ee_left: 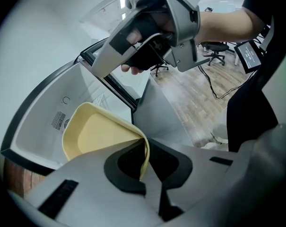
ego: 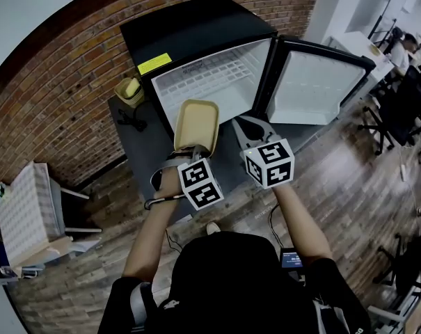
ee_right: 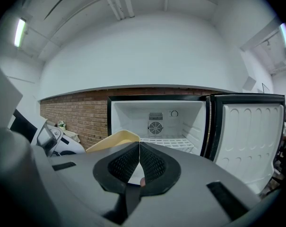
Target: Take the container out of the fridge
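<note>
Seen from above, a person stands facing a small black fridge [ego: 196, 30] whose door [ego: 311, 85] is swung wide open to the right, with a two-jaw gripper in each hand. The container [ego: 196, 124] – a shallow, pale yellow tray with rounded corners – is out of the fridge. It hangs in the air just in front of the lower left part of the opening, tilted so that its hollow faces up and toward the person. The white wire shelf [ego: 210, 75] inside looks bare. The left gripper [ego: 191, 150] carries the container: its own view shows the jaws nearly together and clamped on the thin near rim of the container [ee_left: 100, 134], one black pad on the inside of the wall and one on the outside. The right gripper [ego: 239, 124] is held just beside it, pointing at the open fridge. Its own view shows the jaws pressed together with nothing between them, and the container's edge [ee_right: 117, 140] shows to their left. The lifting-out step looks all but done – what probably remains is to bring the container away and set it down somewhere. That calls for a steady wrist, since the hold is only a pinch on one rim and the tray could swing or slip.
</note>
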`<act>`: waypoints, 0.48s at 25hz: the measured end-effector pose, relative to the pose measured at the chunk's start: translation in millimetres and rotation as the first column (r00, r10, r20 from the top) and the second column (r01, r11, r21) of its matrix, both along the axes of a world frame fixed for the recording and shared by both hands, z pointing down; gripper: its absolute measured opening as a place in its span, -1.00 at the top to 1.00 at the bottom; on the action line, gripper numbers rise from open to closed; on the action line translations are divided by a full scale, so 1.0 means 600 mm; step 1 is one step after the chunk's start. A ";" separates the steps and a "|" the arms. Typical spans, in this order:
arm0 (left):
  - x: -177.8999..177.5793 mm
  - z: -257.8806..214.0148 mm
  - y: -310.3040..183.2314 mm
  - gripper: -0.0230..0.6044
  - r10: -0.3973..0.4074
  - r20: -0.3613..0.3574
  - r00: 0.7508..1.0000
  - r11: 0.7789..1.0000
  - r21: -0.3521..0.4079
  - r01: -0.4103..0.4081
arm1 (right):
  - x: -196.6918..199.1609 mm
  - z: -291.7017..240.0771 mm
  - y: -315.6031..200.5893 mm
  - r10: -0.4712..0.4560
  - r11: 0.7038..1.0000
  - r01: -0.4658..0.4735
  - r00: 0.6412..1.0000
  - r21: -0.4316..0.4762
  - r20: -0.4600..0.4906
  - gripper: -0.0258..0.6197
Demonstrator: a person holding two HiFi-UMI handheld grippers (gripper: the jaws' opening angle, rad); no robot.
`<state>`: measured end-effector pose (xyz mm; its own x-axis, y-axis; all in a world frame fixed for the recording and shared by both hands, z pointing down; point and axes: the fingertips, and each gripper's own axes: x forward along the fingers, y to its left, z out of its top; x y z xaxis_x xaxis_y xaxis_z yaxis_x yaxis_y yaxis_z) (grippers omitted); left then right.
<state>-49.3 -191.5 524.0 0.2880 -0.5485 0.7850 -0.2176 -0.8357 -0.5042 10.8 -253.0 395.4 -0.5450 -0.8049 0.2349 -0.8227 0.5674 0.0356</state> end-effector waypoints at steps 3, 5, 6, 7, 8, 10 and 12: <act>0.012 -0.004 0.005 0.84 -0.005 -0.002 1.000 1.000 0.000 0.005 | 0.014 -0.002 0.008 0.000 1.000 0.000 1.000 -0.003 -0.001 0.79; 0.023 -0.006 0.013 0.84 -0.007 -0.006 1.000 1.000 -0.005 0.007 | 0.025 -0.003 0.016 -0.001 1.000 0.001 1.000 -0.006 0.000 0.79; 0.030 -0.007 0.019 0.84 -0.006 -0.009 1.000 1.000 -0.009 0.006 | 0.030 -0.002 0.020 -0.001 1.000 0.001 1.000 -0.009 0.001 0.79; 0.036 -0.006 0.026 0.84 -0.006 -0.011 1.000 1.000 -0.013 0.006 | 0.035 -0.001 0.025 -0.002 1.000 0.002 1.000 -0.012 0.001 0.79; 0.042 -0.006 0.033 0.84 -0.006 -0.011 1.000 1.000 -0.017 0.005 | 0.040 0.000 0.031 -0.003 1.000 0.003 1.000 -0.015 0.000 0.79; 0.051 -0.004 0.045 0.84 -0.008 -0.011 1.000 1.000 -0.021 0.008 | 0.047 0.003 0.043 -0.007 1.000 0.007 1.000 -0.020 -0.001 0.79; 0.061 -0.003 0.058 0.84 -0.013 -0.013 1.000 1.000 -0.024 0.012 | 0.056 0.004 0.056 -0.012 1.000 0.012 1.000 -0.022 -0.002 0.79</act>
